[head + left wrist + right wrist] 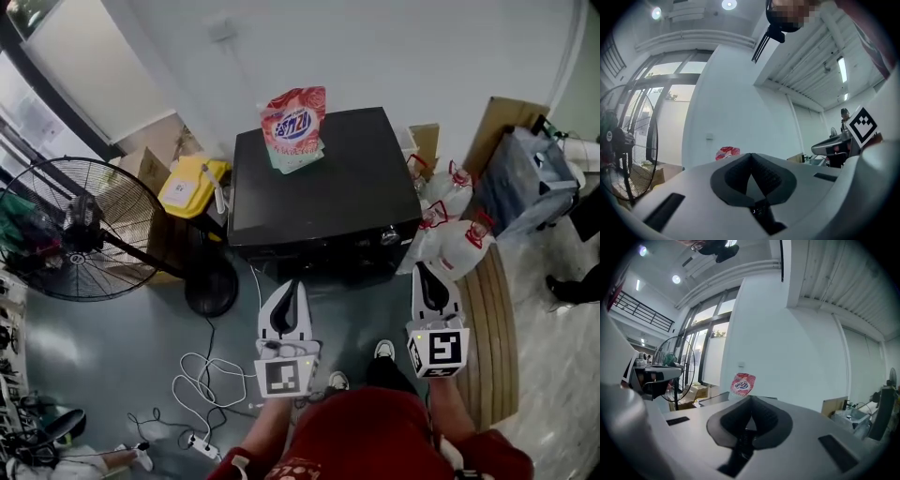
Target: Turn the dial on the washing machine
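Two grippers are held side by side in front of the black washing machine (319, 187), both well short of it. The left gripper (289, 286) (751, 157) has its jaws pressed together at the tips with nothing between them. The right gripper (424, 272) (751, 401) is likewise closed on nothing.

The machine stands against the white wall, and the head view sees it steeply from above, so mostly its flat top shows. The front panel is foreshortened into a dark strip. A small shiny round part (389, 237) near the front right corner may be the dial, but this cannot be confirmed. Neither gripper view shows the panel, as each gripper's own body blocks the lower field.

A red-and-white detergent pouch (295, 127) (727, 153) (742, 384) stands upright at the rear of the machine top.

To the left of the machine are a yellow container (192, 185) and a pedestal fan (75, 230), cut off by the frame edge. White cables (202, 384) lie tangled on the floor. White bags with red ties (450, 234) crowd the machine's right side.
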The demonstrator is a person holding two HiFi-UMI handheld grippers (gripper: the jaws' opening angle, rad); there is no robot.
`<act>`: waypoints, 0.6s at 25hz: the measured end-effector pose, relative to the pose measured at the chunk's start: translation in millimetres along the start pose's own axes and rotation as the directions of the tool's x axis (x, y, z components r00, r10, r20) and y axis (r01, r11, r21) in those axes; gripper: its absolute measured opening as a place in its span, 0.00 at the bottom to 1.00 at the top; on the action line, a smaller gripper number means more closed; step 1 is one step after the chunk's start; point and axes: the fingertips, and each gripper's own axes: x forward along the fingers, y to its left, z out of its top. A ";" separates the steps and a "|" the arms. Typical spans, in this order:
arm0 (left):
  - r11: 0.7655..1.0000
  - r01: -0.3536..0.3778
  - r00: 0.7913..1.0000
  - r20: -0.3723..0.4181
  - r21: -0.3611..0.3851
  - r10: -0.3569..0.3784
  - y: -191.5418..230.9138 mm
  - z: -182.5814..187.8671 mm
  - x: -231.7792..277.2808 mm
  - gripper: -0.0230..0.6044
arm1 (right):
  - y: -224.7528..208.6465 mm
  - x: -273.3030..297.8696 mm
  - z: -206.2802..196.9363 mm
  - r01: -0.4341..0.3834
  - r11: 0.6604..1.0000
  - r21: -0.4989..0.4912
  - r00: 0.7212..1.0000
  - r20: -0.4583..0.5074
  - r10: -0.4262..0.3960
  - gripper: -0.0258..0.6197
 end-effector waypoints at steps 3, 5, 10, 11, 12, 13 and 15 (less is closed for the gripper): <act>1.000 -0.019 1.000 -0.009 0.003 0.019 -15.9 -3.3 21.3 0.05 | -23.5 14.4 -4.6 -0.025 1.000 0.008 1.000 -0.006 0.025 0.05; 0.999 -0.031 0.999 -0.014 0.013 0.031 -26.5 -6.6 34.7 0.05 | -38.7 23.1 -8.2 -0.040 0.999 0.008 0.999 -0.007 0.040 0.05; 0.997 -0.070 0.997 -0.030 0.036 0.072 -44.7 -16.6 60.4 0.05 | -66.7 44.5 -20.5 -0.079 0.997 0.009 0.997 -0.012 0.080 0.05; 0.996 -0.076 0.997 -0.029 0.047 0.078 -48.5 -17.9 65.5 0.05 | -72.7 47.7 -22.0 -0.087 0.996 0.009 0.996 -0.014 0.087 0.05; 0.995 -0.082 0.996 -0.029 0.050 0.084 -52.9 -19.7 70.0 0.05 | -78.6 50.0 -23.8 -0.094 0.996 0.009 0.995 -0.014 0.094 0.05; 0.995 -0.090 0.995 -0.031 0.043 0.091 -57.2 -22.1 73.6 0.05 | -83.6 52.0 -26.2 -0.102 0.995 0.010 0.995 -0.015 0.102 0.05; 0.994 -0.103 0.994 -0.040 0.035 0.104 -63.7 -27.9 79.1 0.05 | -89.3 57.9 -32.4 -0.126 0.992 0.012 0.992 -0.021 0.126 0.05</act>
